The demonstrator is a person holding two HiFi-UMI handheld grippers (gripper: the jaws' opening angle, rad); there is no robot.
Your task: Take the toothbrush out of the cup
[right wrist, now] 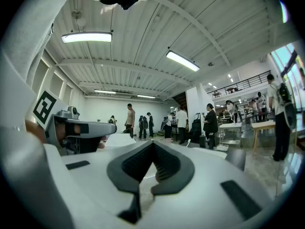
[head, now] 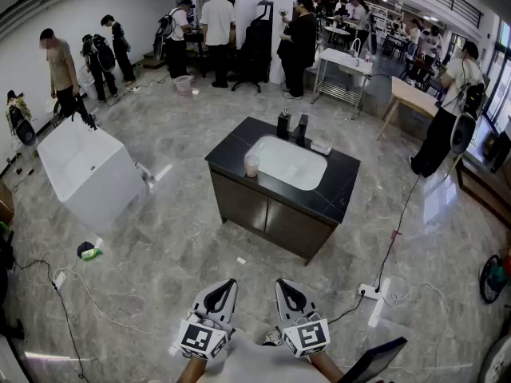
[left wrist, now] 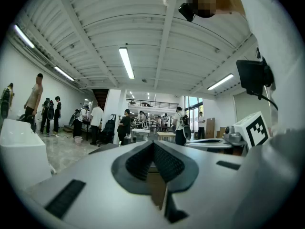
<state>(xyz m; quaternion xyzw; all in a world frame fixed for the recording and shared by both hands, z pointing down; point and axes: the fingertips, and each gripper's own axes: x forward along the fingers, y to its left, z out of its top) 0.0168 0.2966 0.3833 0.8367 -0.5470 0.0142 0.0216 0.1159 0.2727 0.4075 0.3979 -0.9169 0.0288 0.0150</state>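
A pale translucent cup [head: 251, 166] stands on the front left corner of the black counter [head: 339, 190], beside the white sink basin [head: 287, 163]. From this distance no toothbrush can be made out in it. Both grippers are held level near my body, well short of the cabinet. In the head view my left gripper [head: 229, 283] and my right gripper [head: 281, 283] hang side by side over the floor, each with its jaws together and nothing between them. The left gripper view shows my left gripper [left wrist: 153, 143] shut, and the right gripper view shows my right gripper [right wrist: 153, 143] shut.
A soap bottle [head: 283, 123], a black faucet [head: 301, 128] and a small white dish [head: 321, 146] sit behind the basin. A white bathtub [head: 84, 172] stands at the left. Cables and a power strip [head: 375, 294] lie on the marble floor at the right. Several people stand further back.
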